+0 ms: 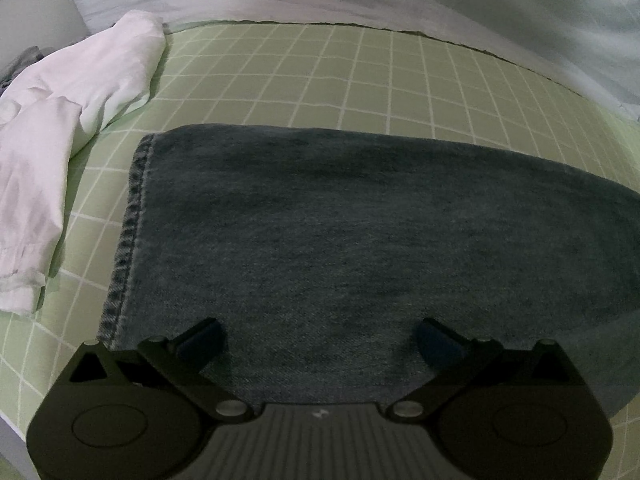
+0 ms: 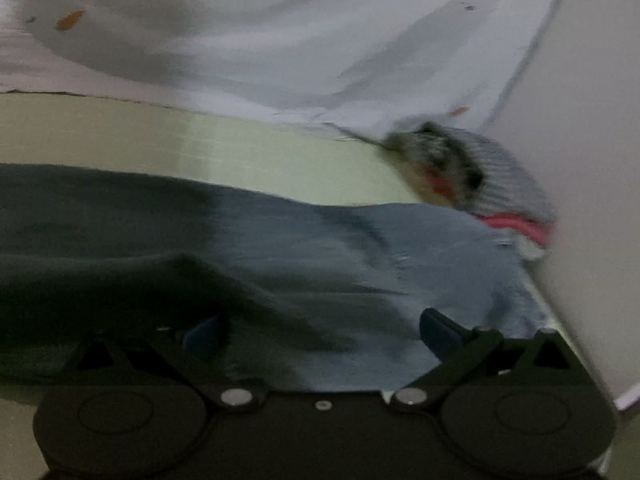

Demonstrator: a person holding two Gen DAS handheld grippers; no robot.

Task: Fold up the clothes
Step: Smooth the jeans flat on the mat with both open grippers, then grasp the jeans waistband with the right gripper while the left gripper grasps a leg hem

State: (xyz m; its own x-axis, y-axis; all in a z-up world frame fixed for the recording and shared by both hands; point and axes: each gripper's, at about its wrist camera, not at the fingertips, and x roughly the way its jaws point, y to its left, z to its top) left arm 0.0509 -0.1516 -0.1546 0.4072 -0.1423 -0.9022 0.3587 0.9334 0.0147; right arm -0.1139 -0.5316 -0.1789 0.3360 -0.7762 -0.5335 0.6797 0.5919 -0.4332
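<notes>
- The jeans (image 1: pixel 360 240) lie flat on the green checked sheet (image 1: pixel 320 72), hem toward its left edge.
- The left gripper (image 1: pixel 318 338) is released, jaws wide above the denim.
- The right gripper (image 2: pixel 320 332) is also spread, gripping nothing.
- A white shirt (image 1: pixel 60 132) lies at the sheet's left edge.

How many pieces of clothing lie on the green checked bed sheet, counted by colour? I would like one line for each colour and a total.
Dark blue denim: 1, the jeans
White: 1, the white garment
Striped grey with pink and red: 1, the striped garment, blurred
Total: 3
A grey scrap at the far left edge of the left wrist view is too small to identify, so it is not counted.
</notes>
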